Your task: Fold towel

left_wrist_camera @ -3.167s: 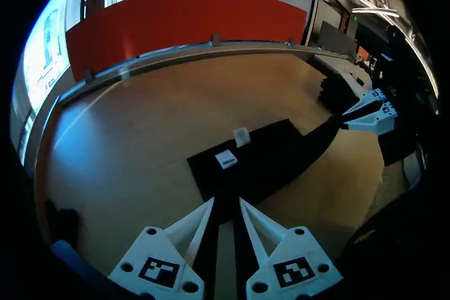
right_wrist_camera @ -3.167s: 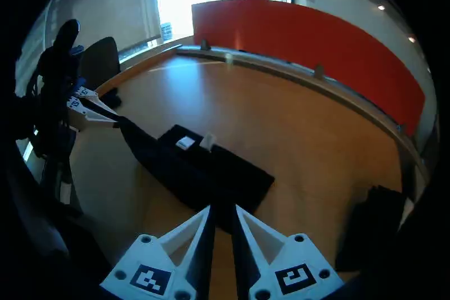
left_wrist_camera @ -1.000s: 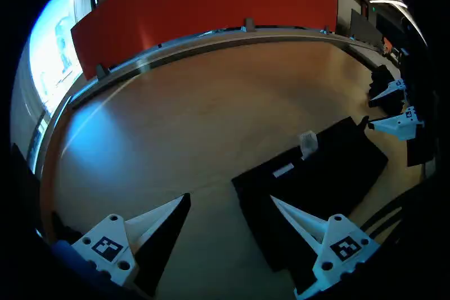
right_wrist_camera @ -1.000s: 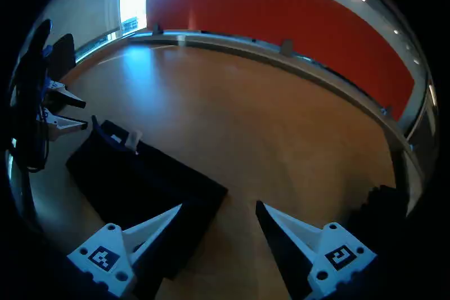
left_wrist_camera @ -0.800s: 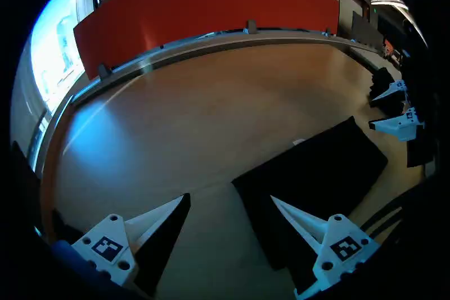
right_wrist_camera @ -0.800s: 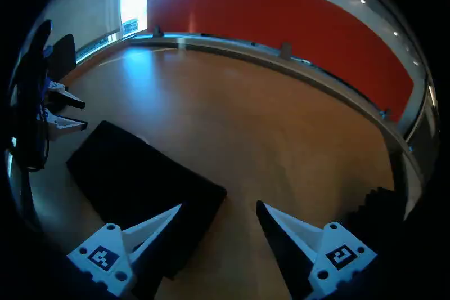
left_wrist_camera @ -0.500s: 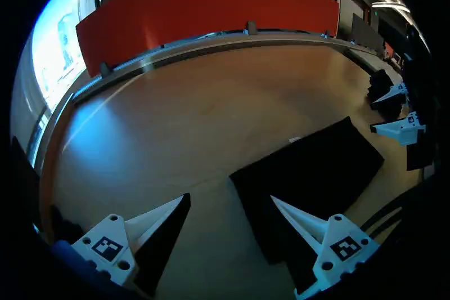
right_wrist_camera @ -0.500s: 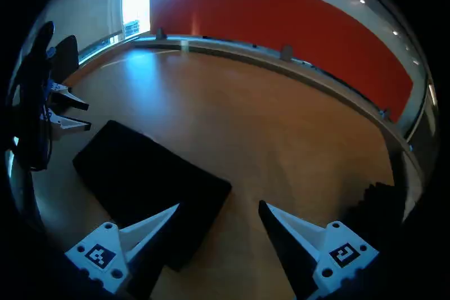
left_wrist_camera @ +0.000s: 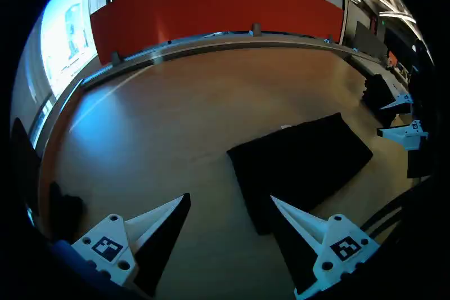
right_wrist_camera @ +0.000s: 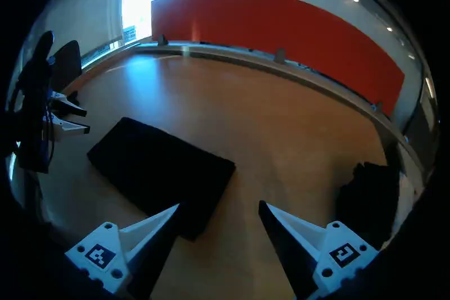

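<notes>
A black towel (left_wrist_camera: 301, 159) lies folded flat as a rectangle on the wooden table (left_wrist_camera: 169, 114). In the left gripper view my left gripper (left_wrist_camera: 229, 197) is open above the table, and its right finger overlaps the towel's near corner without gripping it. My right gripper (left_wrist_camera: 381, 120) shows small past the towel's far end, open. In the right gripper view the towel (right_wrist_camera: 160, 170) sits just ahead and left of my open right gripper (right_wrist_camera: 219, 204). Across the towel, the left gripper (right_wrist_camera: 87, 121) is held by a dark-sleeved person. Nothing is between either pair of fingers.
A crumpled dark pile of cloth (right_wrist_camera: 368, 198) sits on the table to the right of the right gripper, also seen as a dark pile (left_wrist_camera: 376, 89). A red partition (left_wrist_camera: 225, 7) with a metal rail bounds the table's far edge. A dark chair (right_wrist_camera: 67, 61) stands at the left.
Both grippers, earlier shut on the towel's ends, have let go and stand open. The folded layer has settled flat, hiding the white labels. Both grippers have drawn back slightly from the towel.
</notes>
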